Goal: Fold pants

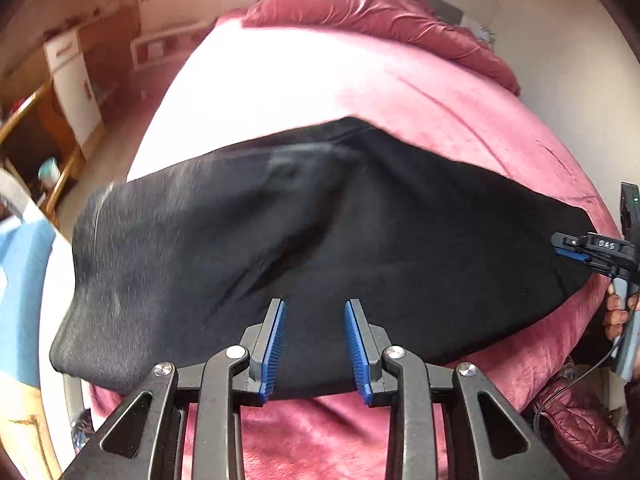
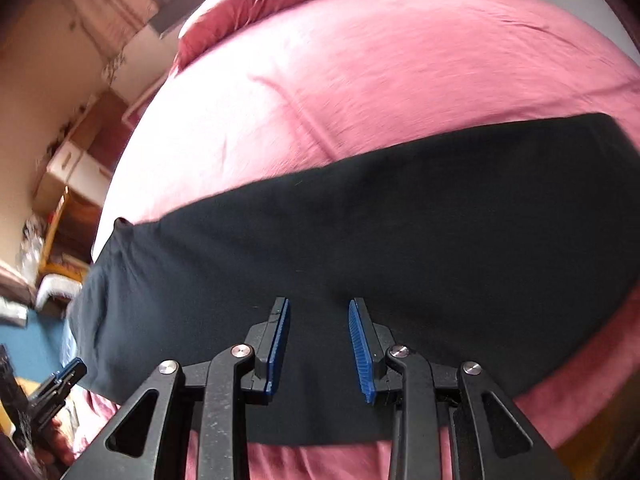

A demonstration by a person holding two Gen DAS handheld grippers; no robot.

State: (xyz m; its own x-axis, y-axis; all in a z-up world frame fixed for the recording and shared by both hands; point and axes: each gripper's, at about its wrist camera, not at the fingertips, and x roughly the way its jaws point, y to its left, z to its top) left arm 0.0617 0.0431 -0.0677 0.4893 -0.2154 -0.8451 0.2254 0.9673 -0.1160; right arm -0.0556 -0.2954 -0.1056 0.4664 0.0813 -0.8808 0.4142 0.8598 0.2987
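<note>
Left wrist view shows your left tongs (image 1: 315,346) spread wide and holding nothing, poised over the near edge of the black pants (image 1: 320,240), which lie flat across the pink bed (image 1: 420,92). Your right tongs (image 2: 318,350) are likewise wide apart and holding nothing, above the pants' near edge. A rumpled red duvet (image 1: 380,12) sits at the bed's far end.

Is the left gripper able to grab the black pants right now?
Probably yes. The left gripper is open and hangs just over the near edge of the black pants, which lie spread on the pink bed cover. Nothing lies between its fingers and the cloth.
</note>
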